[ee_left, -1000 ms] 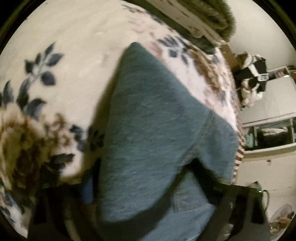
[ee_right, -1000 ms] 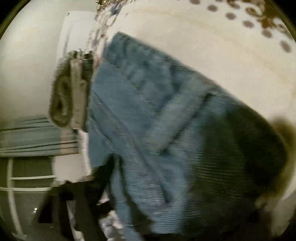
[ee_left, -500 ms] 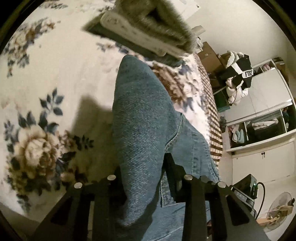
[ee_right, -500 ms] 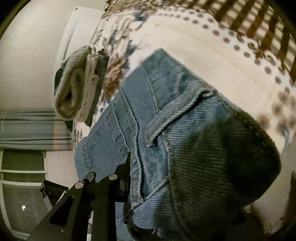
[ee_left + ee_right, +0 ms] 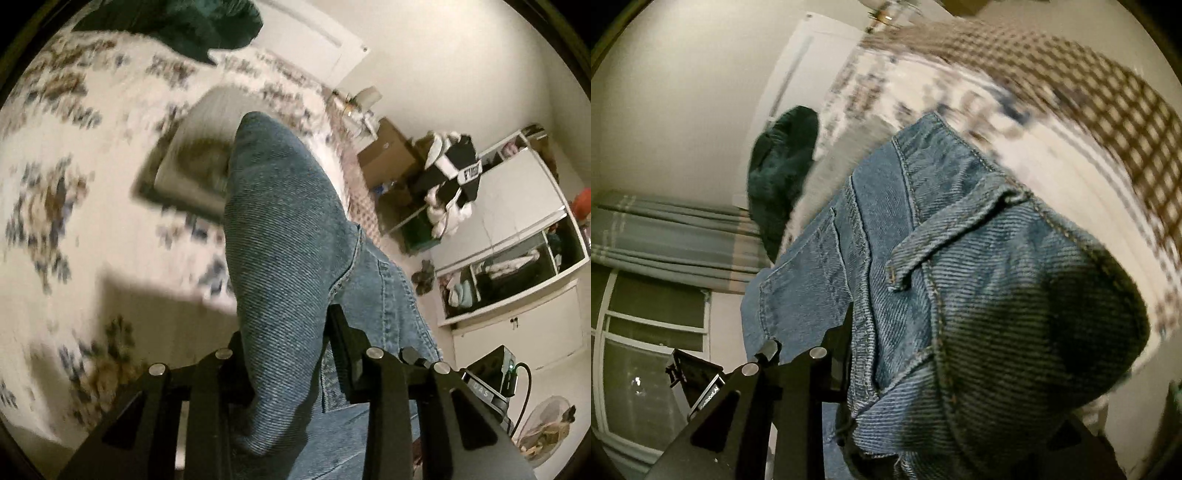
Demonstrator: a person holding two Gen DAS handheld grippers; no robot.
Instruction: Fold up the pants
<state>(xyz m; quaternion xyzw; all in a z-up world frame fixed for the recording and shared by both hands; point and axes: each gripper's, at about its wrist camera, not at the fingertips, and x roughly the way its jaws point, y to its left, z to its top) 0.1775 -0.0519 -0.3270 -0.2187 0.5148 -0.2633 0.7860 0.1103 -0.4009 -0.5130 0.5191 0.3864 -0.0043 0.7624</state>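
Note:
The blue denim pants (image 5: 284,236) hang lifted above the floral bed cover (image 5: 74,221). My left gripper (image 5: 286,350) is shut on a fold of the denim, which bulges up between its black fingers (image 5: 347,354). My right gripper (image 5: 923,354) is shut on the pants (image 5: 960,295) near the waistband and a belt loop (image 5: 916,254). The cloth hides the right finger. Only the left finger (image 5: 834,365) shows.
A folded grey-green towel stack (image 5: 192,173) lies on the bed behind the pants. A dark green garment (image 5: 192,26) lies further back and also shows in the right wrist view (image 5: 783,173). Shelves (image 5: 517,236), boxes (image 5: 388,155) and a window (image 5: 646,350) stand around the bed.
Both grippers have risen with the pants held in them. The bed and the towel stack have dropped further away, and more of the room shows.

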